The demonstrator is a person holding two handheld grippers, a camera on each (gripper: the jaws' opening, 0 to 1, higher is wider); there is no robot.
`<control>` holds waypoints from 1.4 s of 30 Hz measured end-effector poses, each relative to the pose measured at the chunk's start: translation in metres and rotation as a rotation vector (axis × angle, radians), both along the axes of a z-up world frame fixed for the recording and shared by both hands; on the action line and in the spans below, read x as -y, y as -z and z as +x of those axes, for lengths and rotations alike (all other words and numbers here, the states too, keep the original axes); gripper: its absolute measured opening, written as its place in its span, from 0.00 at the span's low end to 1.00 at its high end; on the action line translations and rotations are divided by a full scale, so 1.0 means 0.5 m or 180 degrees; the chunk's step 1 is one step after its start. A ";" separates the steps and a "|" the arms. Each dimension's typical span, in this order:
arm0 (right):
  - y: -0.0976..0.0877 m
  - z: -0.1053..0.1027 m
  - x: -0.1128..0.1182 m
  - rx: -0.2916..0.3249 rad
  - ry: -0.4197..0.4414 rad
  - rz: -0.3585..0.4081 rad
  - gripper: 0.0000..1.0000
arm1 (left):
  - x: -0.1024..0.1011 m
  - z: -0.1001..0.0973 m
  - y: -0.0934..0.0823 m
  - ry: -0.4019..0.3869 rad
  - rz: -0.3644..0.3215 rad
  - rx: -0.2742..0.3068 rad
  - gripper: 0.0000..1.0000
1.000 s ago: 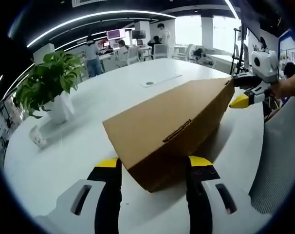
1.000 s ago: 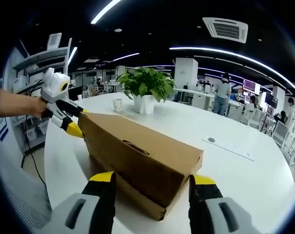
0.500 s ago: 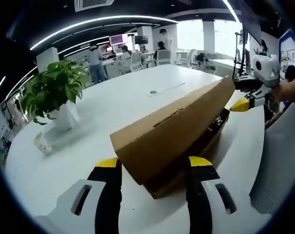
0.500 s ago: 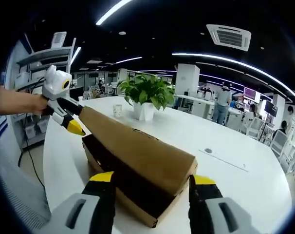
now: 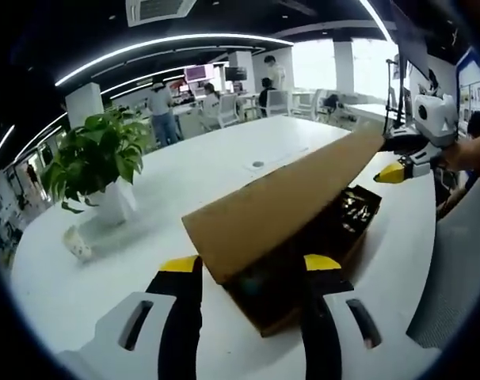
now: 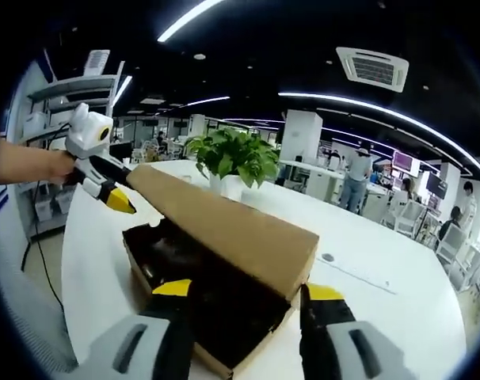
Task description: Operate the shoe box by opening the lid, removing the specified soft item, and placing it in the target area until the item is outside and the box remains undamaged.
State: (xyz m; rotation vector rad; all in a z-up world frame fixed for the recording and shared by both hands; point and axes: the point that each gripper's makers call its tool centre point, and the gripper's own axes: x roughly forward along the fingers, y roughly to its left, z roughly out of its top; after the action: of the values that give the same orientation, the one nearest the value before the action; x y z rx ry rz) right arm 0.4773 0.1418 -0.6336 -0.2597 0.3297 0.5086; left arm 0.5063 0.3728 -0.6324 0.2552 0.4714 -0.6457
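left gripper view: one shoe box (image 5: 335, 237) at centre, its lid (image 5: 280, 206) raised; the left gripper (image 5: 252, 273) is spread astride its near corner. white table (image 5: 184, 182) lies open upper left, one plant (image 5: 97, 154).

right gripper view: the right gripper (image 6: 244, 297) is spread at the lid's (image 6: 224, 226) lower edge, one box (image 6: 184, 269) dark inside; the left gripper (image 6: 113, 194) sits upper left at the lid's far corner.

In the left gripper view, a cardboard shoe box (image 5: 343, 237) lies on a white table (image 5: 184, 178) with its lid (image 5: 283, 206) raised at a slant, the dark inside of the box showing beneath it. The left gripper (image 5: 252, 269) has its two yellow-tipped jaws set apart on either side of the near corner of the lid. At the far end, the right gripper (image 5: 402, 158), held by a hand (image 5: 470, 150), meets the lid's far corner. A potted plant (image 5: 97, 162) stands on the table to the left, with a small cup (image 5: 78, 241) near it. People stand at desks in the background.
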 end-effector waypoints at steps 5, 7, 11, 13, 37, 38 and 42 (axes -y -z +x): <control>-0.008 0.012 0.007 0.0038 0.0027 -0.0041 0.44 | 0.002 0.012 -0.008 -0.0005 0.0015 0.0049 0.45; -0.009 0.015 0.009 0.0057 0.0033 -0.0078 0.43 | 0.002 0.016 -0.012 -0.0022 0.0017 0.0070 0.45; -0.015 0.027 0.017 0.0089 0.0106 -0.0074 0.37 | -0.003 0.030 -0.017 -0.0076 -0.0007 0.0100 0.41; -0.018 0.033 0.023 0.0110 0.0150 -0.0102 0.33 | -0.005 0.034 -0.020 -0.0097 -0.0007 0.0113 0.39; -0.053 0.095 0.070 0.0213 0.0429 -0.0092 0.03 | -0.026 0.099 -0.052 -0.0299 0.0028 0.0226 0.18; -0.054 0.097 0.070 0.0225 0.0431 -0.0114 0.02 | -0.025 0.101 -0.053 -0.0301 0.0028 0.0234 0.17; -0.057 0.103 0.072 0.0231 0.0444 -0.0117 0.01 | -0.025 0.108 -0.056 -0.0317 0.0032 0.0249 0.16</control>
State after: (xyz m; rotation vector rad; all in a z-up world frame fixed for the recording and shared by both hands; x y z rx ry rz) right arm 0.5288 0.1060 -0.6053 -0.2881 0.2844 0.3552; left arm 0.5603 0.3855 -0.6042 0.2640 0.4097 -0.5343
